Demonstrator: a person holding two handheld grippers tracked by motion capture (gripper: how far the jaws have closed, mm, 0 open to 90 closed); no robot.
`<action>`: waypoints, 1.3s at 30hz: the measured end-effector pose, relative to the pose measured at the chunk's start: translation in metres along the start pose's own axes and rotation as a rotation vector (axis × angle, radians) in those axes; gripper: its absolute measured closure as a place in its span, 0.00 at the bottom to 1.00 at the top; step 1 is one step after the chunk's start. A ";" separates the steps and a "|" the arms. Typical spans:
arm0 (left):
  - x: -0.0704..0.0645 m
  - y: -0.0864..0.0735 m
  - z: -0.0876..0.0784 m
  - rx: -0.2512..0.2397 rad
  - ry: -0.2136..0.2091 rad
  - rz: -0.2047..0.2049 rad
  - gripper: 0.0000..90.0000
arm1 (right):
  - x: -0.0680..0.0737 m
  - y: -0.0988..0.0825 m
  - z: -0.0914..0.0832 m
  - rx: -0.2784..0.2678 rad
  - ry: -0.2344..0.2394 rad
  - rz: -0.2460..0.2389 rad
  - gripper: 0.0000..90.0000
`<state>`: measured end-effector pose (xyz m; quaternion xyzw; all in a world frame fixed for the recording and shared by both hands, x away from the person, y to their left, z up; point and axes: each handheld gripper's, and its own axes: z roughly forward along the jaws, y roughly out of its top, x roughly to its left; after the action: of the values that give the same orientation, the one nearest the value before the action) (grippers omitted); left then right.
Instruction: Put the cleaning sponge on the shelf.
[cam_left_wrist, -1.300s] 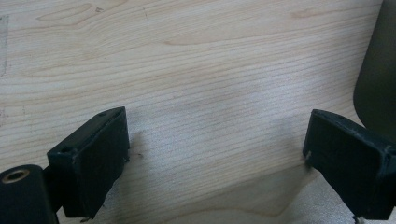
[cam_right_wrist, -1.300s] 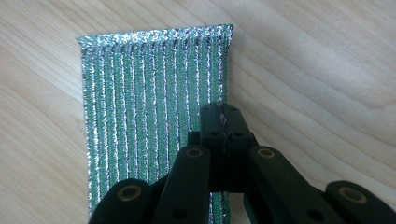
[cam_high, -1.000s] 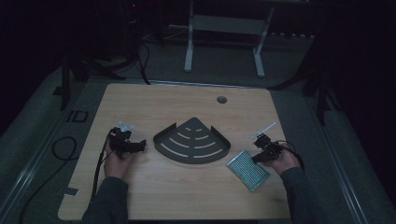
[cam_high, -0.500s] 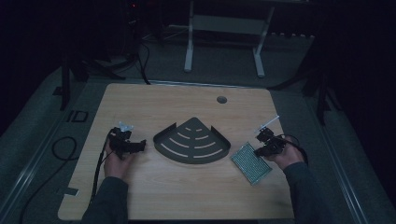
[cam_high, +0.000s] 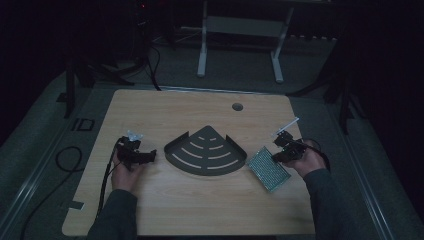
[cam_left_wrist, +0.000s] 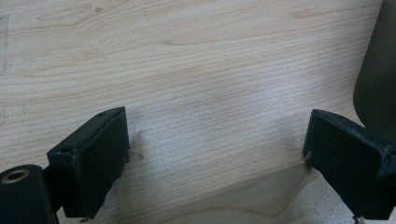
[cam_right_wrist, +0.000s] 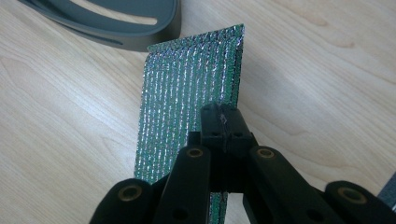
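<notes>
High view: my left gripper (cam_high: 134, 152) sits at the lower left of the light wooden table (cam_high: 200, 210), resting near the left corner of the dark grey fan-shaped slotted tray (cam_high: 206, 151), which lies at the centre of the frame. My right gripper (cam_high: 286, 149) is at the right of the frame, beside the upper right edge of the glittering green-silver rectangular scouring pad (cam_high: 268, 168). The pad lies just right of the tray, one corner close to the tray's right tip; whether they touch I cannot tell at this size.

Left gripper view: the two black jaws stand wide apart at the lower left and lower right of the frame, released, with bare wood grain between them. The tray's dark curved rim (cam_left_wrist: 376, 79) shows at the right edge.

Right gripper view: the jaws meet at lower centre, clenched on the pad's near edge. The pad (cam_right_wrist: 187, 93) runs up the frame from the grip, tilted on edge above the wood. The tray's rim (cam_right_wrist: 135, 23) lies at the upper left, just beyond the pad's far end.
</notes>
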<state>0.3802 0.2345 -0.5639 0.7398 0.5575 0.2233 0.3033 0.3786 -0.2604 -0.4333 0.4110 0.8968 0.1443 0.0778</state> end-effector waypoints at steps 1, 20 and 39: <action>0.000 0.000 0.000 0.000 0.000 0.000 0.09 | 0.000 0.001 -0.002 -0.003 -0.001 0.000 1.00; 0.000 0.000 0.000 -0.001 0.000 -0.001 0.08 | 0.004 0.017 -0.023 -0.040 -0.015 -0.018 1.00; 0.000 0.000 0.000 -0.001 0.000 -0.001 0.08 | 0.016 0.044 -0.031 -0.077 -0.018 -0.054 1.00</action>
<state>0.3803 0.2345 -0.5639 0.7393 0.5577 0.2237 0.3039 0.3918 -0.2268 -0.3902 0.3845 0.9006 0.1728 0.1056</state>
